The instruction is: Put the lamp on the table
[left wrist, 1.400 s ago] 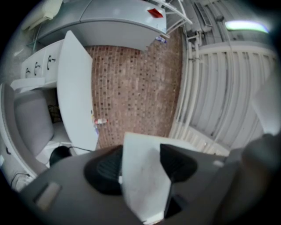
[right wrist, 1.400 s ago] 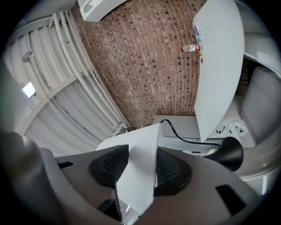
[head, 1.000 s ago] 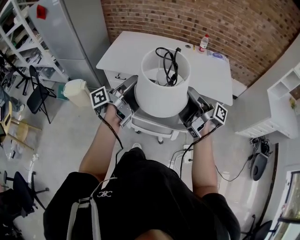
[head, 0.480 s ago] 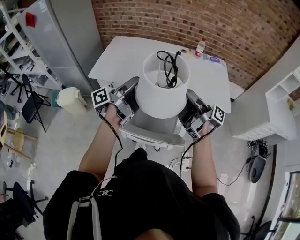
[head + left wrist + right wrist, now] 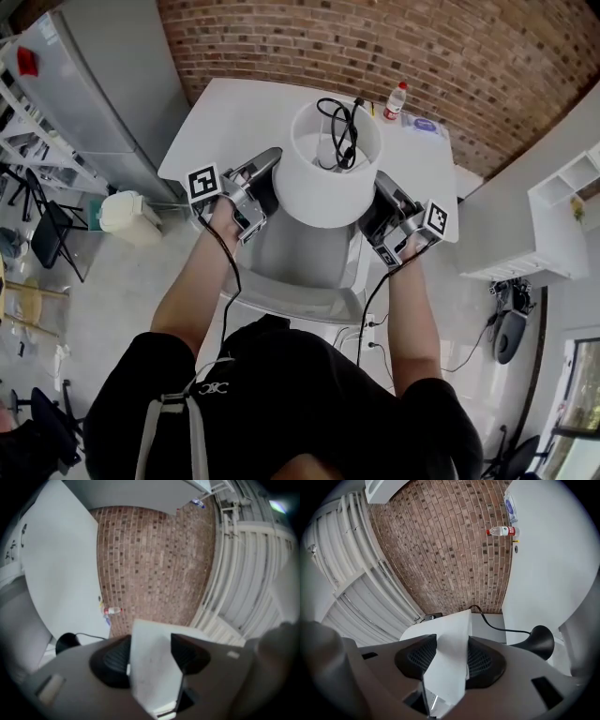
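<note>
Head view: lamp was held upright above the near edge of the white worktop, long axis vertical, shade mouth up, cord coiled inside.
Left gripper view: left hand-held gripper gripped the shade wall, jaws spread wide.
Right gripper view: right hand-held gripper pinched the opposite wall likewise.
Set-down: best lowered level, both sides together, short of the bottle at 1 o'clock.

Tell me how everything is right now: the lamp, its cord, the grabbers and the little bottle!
lamp: held up between both grippers at the near edge of the table, light off.
cord: bundled, resting on top of the lamp, unplugged.
left hand-held gripper: shut on the lamp.
right hand-held gripper: shut on the lamp.
bottle: standing on the table's far side, cap on.
</note>
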`<action>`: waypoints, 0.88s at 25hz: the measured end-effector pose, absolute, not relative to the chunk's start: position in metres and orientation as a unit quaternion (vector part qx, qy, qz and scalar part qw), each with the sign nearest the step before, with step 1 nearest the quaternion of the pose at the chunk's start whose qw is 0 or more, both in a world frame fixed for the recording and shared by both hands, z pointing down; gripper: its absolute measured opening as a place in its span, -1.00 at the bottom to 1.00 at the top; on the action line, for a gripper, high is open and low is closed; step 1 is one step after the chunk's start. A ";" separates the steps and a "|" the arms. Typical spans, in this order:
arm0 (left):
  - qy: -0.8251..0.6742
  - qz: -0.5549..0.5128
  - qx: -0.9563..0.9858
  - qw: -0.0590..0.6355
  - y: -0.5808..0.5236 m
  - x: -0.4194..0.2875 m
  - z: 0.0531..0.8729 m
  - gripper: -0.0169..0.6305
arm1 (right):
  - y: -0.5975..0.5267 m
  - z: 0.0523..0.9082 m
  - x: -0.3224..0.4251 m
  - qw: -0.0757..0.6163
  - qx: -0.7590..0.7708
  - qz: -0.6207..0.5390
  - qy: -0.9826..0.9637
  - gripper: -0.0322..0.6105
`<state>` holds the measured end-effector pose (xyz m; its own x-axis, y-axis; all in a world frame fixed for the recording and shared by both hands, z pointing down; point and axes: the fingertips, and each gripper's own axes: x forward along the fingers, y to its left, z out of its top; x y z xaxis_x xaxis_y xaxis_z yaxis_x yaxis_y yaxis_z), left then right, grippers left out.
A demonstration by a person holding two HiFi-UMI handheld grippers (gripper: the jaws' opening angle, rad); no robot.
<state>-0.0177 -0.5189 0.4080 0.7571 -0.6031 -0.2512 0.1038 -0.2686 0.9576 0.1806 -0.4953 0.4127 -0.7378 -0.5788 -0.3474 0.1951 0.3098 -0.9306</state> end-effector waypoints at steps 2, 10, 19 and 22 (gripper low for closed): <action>-0.160 -0.303 0.735 0.585 -0.541 -0.017 0.412 -0.15 | -0.517 0.415 0.181 0.337 -0.130 -0.573 0.735 -0.35; -0.126 -0.283 0.737 0.601 -0.635 -0.011 0.429 -0.17 | -0.614 0.428 0.186 0.338 -0.134 -0.576 0.732 -0.35; -0.116 -0.267 0.740 0.606 -0.748 -0.001 0.461 -0.18 | -0.717 0.465 0.196 0.356 -0.143 -0.574 0.724 -0.36; -0.113 -0.267 0.739 0.609 -0.780 0.002 0.473 -0.18 | -0.747 0.476 0.198 0.354 -0.147 -0.574 0.724 -0.35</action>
